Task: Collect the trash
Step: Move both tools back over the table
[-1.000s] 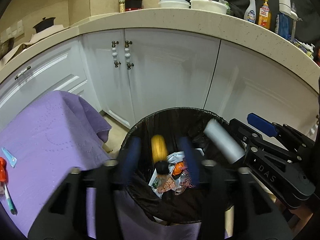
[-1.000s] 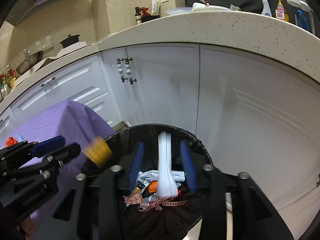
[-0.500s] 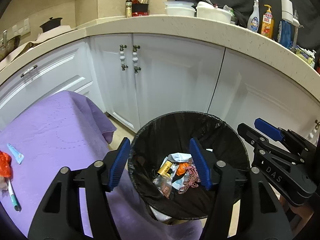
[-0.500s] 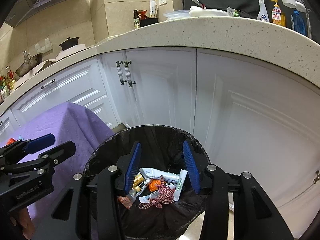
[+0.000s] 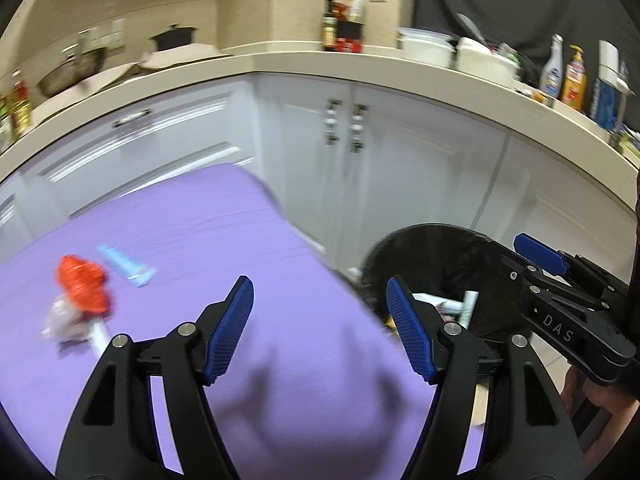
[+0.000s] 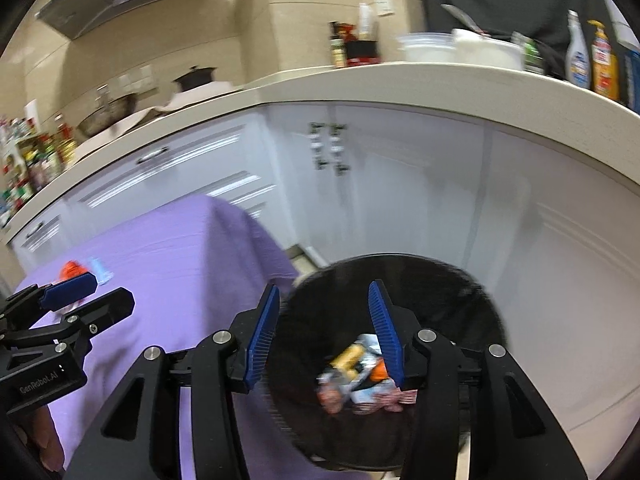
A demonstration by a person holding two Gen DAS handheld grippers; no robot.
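We hold both grippers empty. The jaws of our left gripper point(image 5: 320, 330) are apart and opening wider, with nothing between them but the purple cloth point(image 5: 248, 248) below. The jaws of our right gripper point(image 6: 324, 338) are also apart and opening, more narrowly, and nothing is between them; through the gap we look down into the trash bin point(image 6: 480, 304).

We judge the task as partly done. The bin, lined with a black bag, already contains several pieces of trash: a yellow can point(image 6: 347, 357), some wrappers and other small things. On the cloth some trash is not yet collected: a red crumpled wrapper point(image 5: 82, 286), a pale blue strip point(image 5: 124, 266) just beside it, and something white below the red piece. The picture is blurred there, so we cannot say what this white thing is; perhaps a thin stick or a tube.

The left wrist view shows the remaining pieces clearly enough to choose one, but of the bin only the rim and a little of the inside. The right wrist view shows the inside of the bin, while the remaining pieces appear there only small and far, partly hidden behind the left gripper.
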